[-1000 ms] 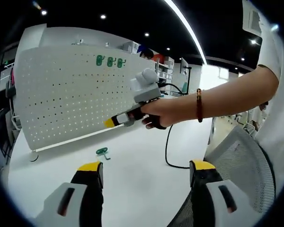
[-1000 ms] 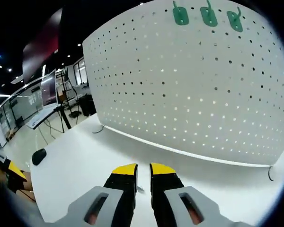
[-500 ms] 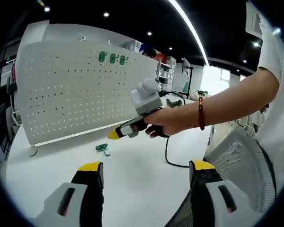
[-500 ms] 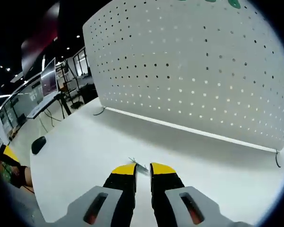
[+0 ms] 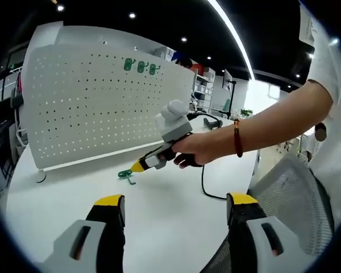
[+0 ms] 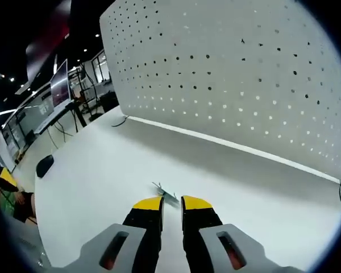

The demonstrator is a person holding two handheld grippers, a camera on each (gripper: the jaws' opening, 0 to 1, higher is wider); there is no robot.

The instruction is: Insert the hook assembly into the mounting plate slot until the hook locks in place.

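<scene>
Perforated white pegboard (image 5: 96, 102); green hook (image 5: 125, 174) lying on smooth table (image 5: 159, 210).

white pegboard (image 5: 96, 102) dotted with dark holes, green hooks (image 5: 140, 66) on it, yellow-tipped black jaws.

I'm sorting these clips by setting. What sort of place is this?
Probably an open-plan lab or office: a white perforated pegboard on a long white table, recessed ceiling lights, monitors on neighbouring desks.

Matt white perforated pegboard (image 5: 96, 108)
</scene>
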